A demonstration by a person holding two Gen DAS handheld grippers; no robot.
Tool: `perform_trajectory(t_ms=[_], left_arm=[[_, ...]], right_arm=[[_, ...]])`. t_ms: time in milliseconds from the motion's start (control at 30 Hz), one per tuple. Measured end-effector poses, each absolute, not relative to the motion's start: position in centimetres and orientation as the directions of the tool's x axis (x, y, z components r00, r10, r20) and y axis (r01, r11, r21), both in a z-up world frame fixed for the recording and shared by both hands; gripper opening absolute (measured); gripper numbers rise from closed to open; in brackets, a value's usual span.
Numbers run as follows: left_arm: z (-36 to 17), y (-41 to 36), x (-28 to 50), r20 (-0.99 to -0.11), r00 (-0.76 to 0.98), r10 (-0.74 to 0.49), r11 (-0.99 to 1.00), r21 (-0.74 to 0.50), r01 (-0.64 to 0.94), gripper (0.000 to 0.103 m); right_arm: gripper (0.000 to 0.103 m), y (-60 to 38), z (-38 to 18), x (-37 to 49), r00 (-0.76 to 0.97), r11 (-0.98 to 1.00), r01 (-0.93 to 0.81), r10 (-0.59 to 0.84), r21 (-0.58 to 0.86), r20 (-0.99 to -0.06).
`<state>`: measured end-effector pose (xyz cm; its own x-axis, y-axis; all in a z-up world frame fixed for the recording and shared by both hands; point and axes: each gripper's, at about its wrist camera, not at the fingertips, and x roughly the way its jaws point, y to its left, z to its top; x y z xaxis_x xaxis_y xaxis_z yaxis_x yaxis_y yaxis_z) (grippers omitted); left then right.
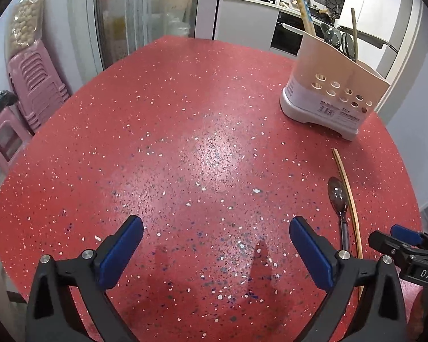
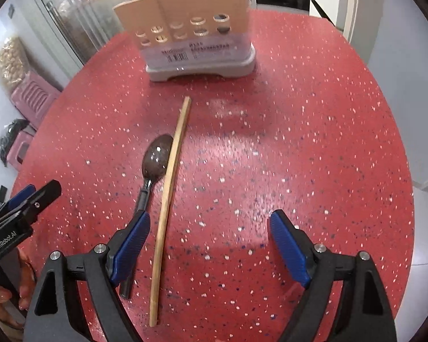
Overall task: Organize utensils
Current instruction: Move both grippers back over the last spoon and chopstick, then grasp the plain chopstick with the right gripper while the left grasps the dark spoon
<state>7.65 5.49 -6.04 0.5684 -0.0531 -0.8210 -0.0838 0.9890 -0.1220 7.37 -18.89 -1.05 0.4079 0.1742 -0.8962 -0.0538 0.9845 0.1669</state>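
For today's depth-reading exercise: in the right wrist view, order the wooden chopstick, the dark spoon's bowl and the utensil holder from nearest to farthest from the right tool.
1. Wooden chopstick: nearest, lying between the right tool's open jaws, towards the left one.
2. Dark spoon's bowl: farther up the table, just left of the chopstick.
3. Utensil holder: farthest, standing at the table's far side.
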Motion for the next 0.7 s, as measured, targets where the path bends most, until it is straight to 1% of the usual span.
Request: perform_trajectory(t_ms=[200,467,567,700], left_arm=[[-8.1,6.2,7.3,-0.825,0.562,-0.061,0.988,-0.129,-0.082,0.103],[-9.1,6.5,6.5,-0.829,0.556,-0.061,0.99,-0.121,-0.07,0.103],[-9.4,6.4,6.5,-0.829,0.556,-0.06,0.99,-0.119,-0.07,0.103],[-8.9,6.0,6.1,-0.828,0.557,-0.061,0.991,-0.118,-0.067,0.103]], right_arm=[[0.088,-18.9,-1.3,6.9,0.391,0.992,-0.025,0.126,0.126,-0.912],[0.087,-17.8,-1.7,7.2,0.379,0.996,-0.037,0.092,0.084,-0.921],[0.083,-16.7,-1.6,7.7,0.385,0.996,-0.061,0.084,0.066,-0.919],[0.073,-15.8,-1.8,8.8,0.38,0.996,-0.076,0.066,0.039,-0.923]])
